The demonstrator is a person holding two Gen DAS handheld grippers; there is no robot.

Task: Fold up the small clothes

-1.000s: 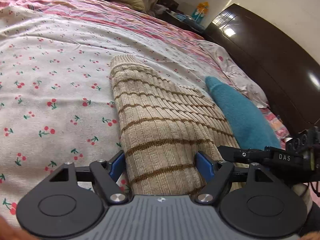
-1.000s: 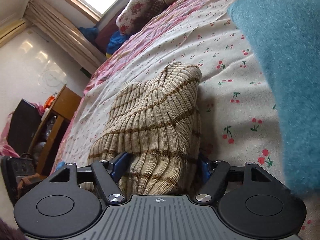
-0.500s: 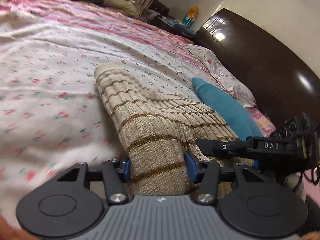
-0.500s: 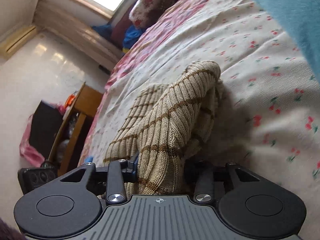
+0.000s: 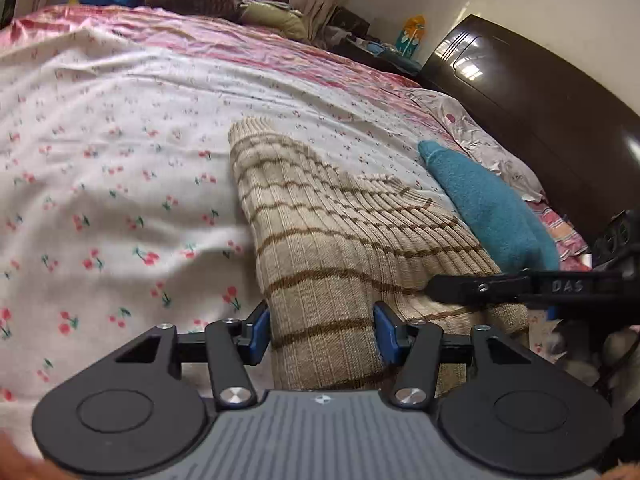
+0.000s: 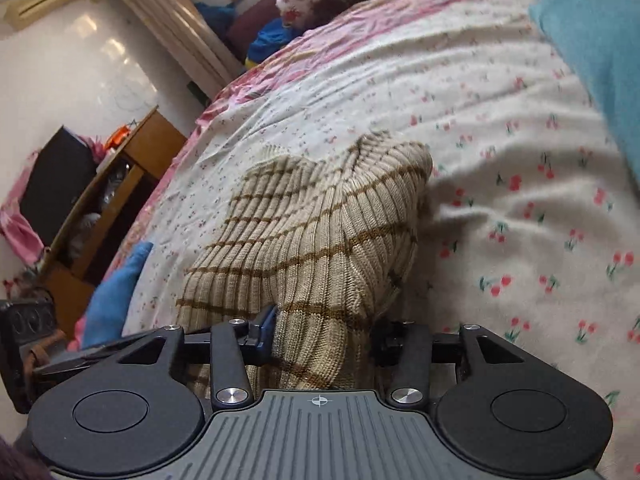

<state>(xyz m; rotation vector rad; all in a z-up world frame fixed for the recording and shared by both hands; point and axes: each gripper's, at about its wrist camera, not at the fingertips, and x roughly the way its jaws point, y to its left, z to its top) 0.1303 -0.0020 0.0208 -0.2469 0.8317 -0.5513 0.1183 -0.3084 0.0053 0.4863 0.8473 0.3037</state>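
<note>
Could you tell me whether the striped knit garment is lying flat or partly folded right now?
Partly folded: the striped knit garment is doubled over itself, with a raised flap humped above the bedsheet, not flat.

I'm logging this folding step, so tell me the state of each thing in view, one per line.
beige striped knit: near end lifted and bunched in both grippers, far end on the bed.
left gripper: shut on the knit.
right gripper: shut on the knit.
teal cloth: lying loose beside the knit, ungripped.
cherry-print bedsheet: spread, lightly wrinkled.
</note>
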